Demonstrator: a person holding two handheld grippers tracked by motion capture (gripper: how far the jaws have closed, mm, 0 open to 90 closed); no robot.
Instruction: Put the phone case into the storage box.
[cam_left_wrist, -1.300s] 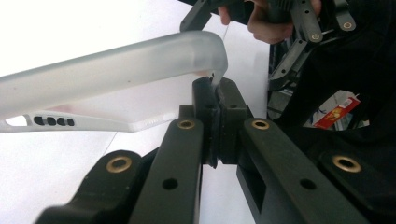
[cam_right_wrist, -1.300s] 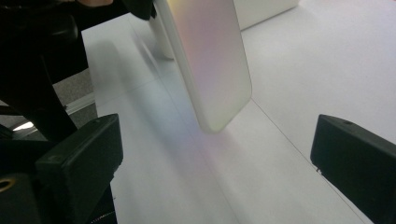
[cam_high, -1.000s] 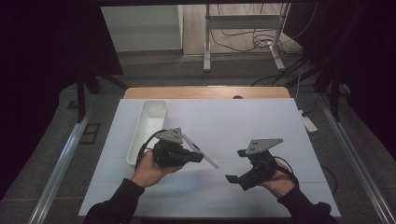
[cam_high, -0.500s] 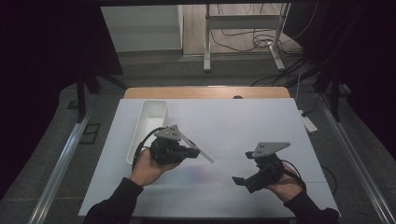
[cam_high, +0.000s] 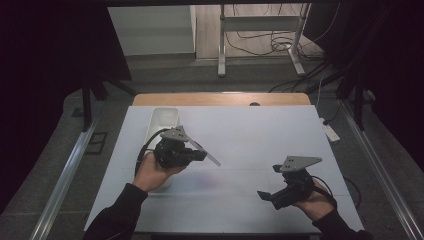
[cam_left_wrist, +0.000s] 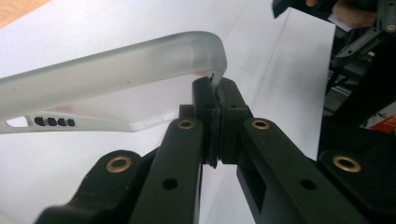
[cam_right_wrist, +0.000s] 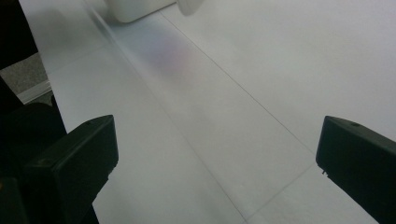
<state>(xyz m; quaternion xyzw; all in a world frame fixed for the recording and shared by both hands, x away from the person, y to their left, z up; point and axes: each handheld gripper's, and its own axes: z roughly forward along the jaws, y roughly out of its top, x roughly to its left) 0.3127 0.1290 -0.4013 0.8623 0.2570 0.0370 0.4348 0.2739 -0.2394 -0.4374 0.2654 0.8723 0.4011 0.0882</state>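
White tray (cam_high: 165, 118) beside left claw (cam_high: 201, 155)

A white-topped table (cam_high: 260, 135) carries a white oblong tray (cam_high: 162, 120) lying near its left edge.

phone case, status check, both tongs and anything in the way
Left tongs shut on clear phone case, held above table. Right tongs open, empty. White tray behind, nothing blocking.

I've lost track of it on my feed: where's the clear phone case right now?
The clear phone case is pinched by its corner in the left gripper, held above the white table left of centre, just right of the white tray.
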